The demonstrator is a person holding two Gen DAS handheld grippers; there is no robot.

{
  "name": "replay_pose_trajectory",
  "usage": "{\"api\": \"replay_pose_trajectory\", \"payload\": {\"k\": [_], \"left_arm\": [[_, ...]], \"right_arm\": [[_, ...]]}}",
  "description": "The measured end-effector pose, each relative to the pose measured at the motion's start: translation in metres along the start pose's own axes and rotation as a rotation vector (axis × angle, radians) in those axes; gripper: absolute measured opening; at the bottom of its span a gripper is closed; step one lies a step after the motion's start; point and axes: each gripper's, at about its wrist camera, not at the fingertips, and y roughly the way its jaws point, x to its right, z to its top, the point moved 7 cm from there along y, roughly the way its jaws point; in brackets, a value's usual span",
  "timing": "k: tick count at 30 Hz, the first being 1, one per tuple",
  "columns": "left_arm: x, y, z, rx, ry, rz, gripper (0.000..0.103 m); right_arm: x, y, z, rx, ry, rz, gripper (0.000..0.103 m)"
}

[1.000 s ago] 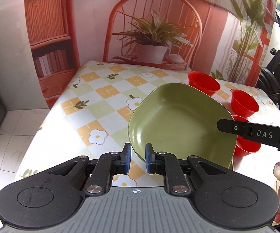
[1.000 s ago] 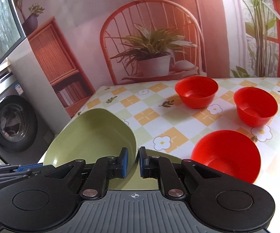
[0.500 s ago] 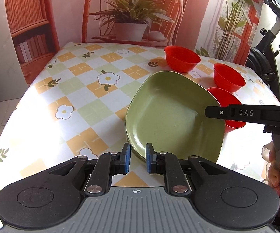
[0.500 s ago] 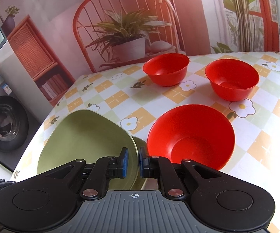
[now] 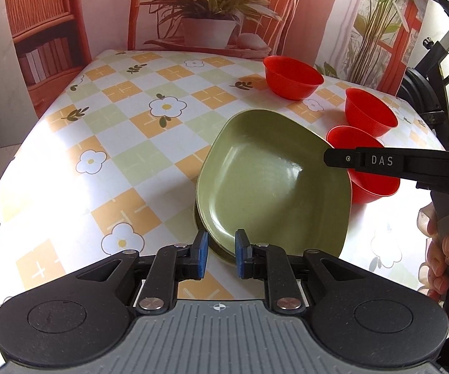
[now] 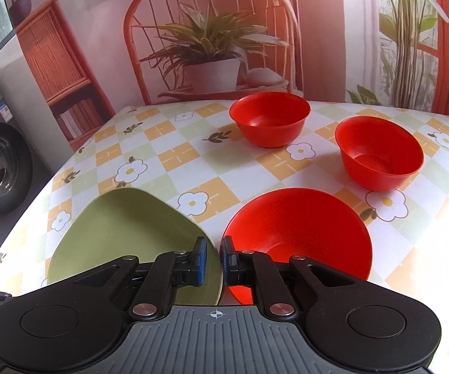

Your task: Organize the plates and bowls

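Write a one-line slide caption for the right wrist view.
Right gripper pinches the green plate's rim beside three red bowls on a floral tablecloth.

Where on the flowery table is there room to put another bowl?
The left half of the checked flowery tablecloth, between the green square plate and the table's left edge, is bare. The right side is crowded with three red plastic bowls.

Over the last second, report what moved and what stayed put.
The green plate, pinched by both the left gripper and the right gripper, came down from a tilt onto a second green plate on the table. Both grips stayed on. The three red bowls stayed put.
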Motion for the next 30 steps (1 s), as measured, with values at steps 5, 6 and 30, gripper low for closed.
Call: {"api": "replay_pose_trajectory", "payload": {"k": [5, 6, 30], "left_arm": [[-0.002, 0.003, -0.001, -0.020, -0.021, -0.015, 0.021], [-0.002, 0.002, -0.001, -0.022, -0.020, -0.017, 0.021], [-0.019, 0.015, 0.022, 0.038, 0.023, 0.070, 0.014]], "right_arm": [[-0.001, 0.001, 0.003, 0.002, -0.010, -0.003, 0.012], [-0.001, 0.000, 0.003, 0.006, -0.013, -0.003, 0.013], [-0.013, -0.036, -0.040, -0.010, -0.028, -0.018, 0.025]]}}
